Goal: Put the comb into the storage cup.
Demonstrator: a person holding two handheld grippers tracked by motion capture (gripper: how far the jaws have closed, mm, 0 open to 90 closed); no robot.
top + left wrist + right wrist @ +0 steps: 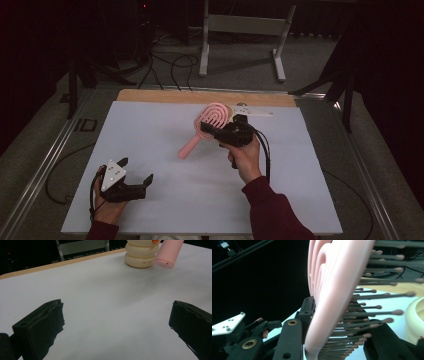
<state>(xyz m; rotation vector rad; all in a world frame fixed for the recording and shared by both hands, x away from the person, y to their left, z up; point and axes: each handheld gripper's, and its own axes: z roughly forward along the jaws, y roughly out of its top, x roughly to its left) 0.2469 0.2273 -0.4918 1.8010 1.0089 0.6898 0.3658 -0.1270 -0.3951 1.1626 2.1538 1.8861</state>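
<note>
A pink hairbrush hangs tilted above the white table sheet, its handle pointing down to the left. My right gripper is shut on the brush head. In the right gripper view the pink head stands edge-on between the black jaws of my right gripper, bristles pointing right. My left gripper rests low at the front left, open and holding nothing. The left gripper view has the wide-apart jaws of my left gripper over bare sheet, with the handle's end far ahead.
A cream stack of rings stands on the sheet near the far edge, just behind the brush, cream stack. The white sheet ends at a wooden strip. Behind the table stand a metal frame and floor cables.
</note>
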